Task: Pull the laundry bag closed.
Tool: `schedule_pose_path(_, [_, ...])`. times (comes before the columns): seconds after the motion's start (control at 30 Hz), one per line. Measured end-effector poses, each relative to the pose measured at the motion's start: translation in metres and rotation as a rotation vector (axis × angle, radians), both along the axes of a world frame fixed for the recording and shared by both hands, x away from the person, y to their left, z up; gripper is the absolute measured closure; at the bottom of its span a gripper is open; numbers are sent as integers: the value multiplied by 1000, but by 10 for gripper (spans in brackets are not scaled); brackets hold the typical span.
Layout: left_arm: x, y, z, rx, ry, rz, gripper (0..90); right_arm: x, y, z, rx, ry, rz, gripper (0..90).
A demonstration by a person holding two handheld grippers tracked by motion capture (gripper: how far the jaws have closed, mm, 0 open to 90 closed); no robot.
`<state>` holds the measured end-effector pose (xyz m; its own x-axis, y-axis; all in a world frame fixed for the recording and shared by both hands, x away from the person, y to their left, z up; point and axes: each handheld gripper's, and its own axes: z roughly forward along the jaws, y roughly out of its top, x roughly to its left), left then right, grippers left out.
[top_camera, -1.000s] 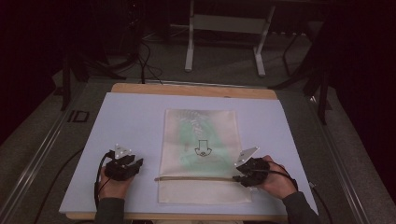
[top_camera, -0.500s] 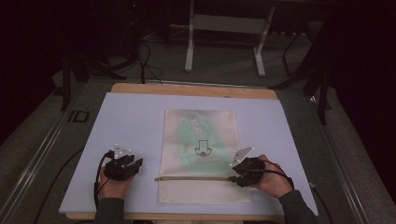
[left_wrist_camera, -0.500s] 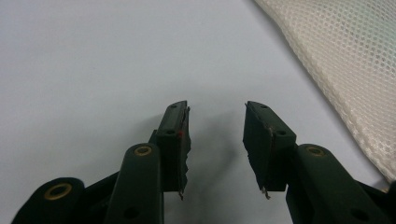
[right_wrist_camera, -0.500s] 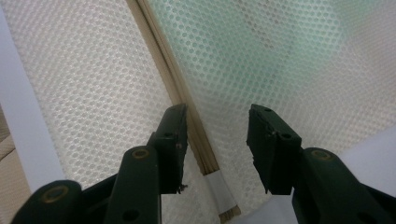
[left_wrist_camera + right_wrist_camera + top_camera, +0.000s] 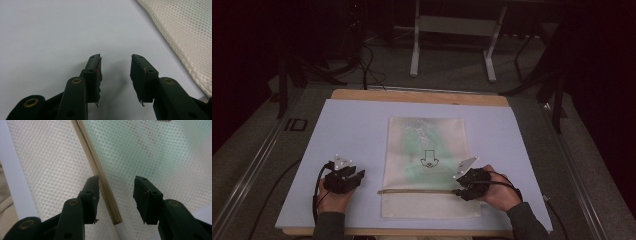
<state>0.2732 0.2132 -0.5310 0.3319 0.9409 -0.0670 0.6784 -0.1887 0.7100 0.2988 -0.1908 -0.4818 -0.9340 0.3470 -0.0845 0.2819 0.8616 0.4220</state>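
Note:
A white mesh bag (image 5: pixel 427 165) lies flat in the middle of the mat, with something green inside and a small black print on it. A tan zipper (image 5: pixel 417 191) crosses its near part. My right gripper (image 5: pixel 459 190) is at the zipper's right end. In the right gripper view its jaws (image 5: pixel 116 180) stand open and have just been opening. The zipper strip (image 5: pixel 100 172) runs on the mesh between them, and the pads do not press it. My left gripper (image 5: pixel 356 176) rests left of the bag, open (image 5: pixel 115 58) over bare mat, with the mesh edge (image 5: pixel 180 32) beside it.
A pale mat (image 5: pixel 352 130) covers the wooden table (image 5: pixel 412 96). A metal stand (image 5: pixel 414 50) and cables (image 5: pixel 367 60) are on the floor beyond the far edge. Bare mat lies on both sides of the bag.
The right hand has edged a little to the left, toward the zipper's end. The left hand and the bag have kept still.

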Motion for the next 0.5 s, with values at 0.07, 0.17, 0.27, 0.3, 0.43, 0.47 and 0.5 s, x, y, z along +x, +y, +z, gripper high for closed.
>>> schedule_pose_path(0.07, [0, -1, 0, 9, -2, 0, 598, 0, 2, 0, 2, 0, 5, 555])
schedule_pose_path(0.17, [0, -2, 0, 20, -2, -4, 598, -1, 4, 1, 1, 0, 8, 554])
schedule_pose_path(0.27, [0, -2, 0, 20, -2, -5, 598, -1, 7, 2, 4, -3, 18, 553])
schedule_pose_path(0.3, [0, -2, 0, 19, -2, -4, 598, -1, 8, 2, 5, -3, 19, 553])
schedule_pose_path(0.43, [0, -2, 0, 19, -2, -4, 598, -2, 11, 3, 3, -4, 26, 552])
schedule_pose_path(0.47, [0, -2, 0, 19, -2, -4, 598, -1, 12, 3, 3, -5, 29, 551])
schedule_pose_path(0.5, [0, -2, 0, 18, -2, -4, 599, -2, 13, 3, 5, -7, 30, 551])
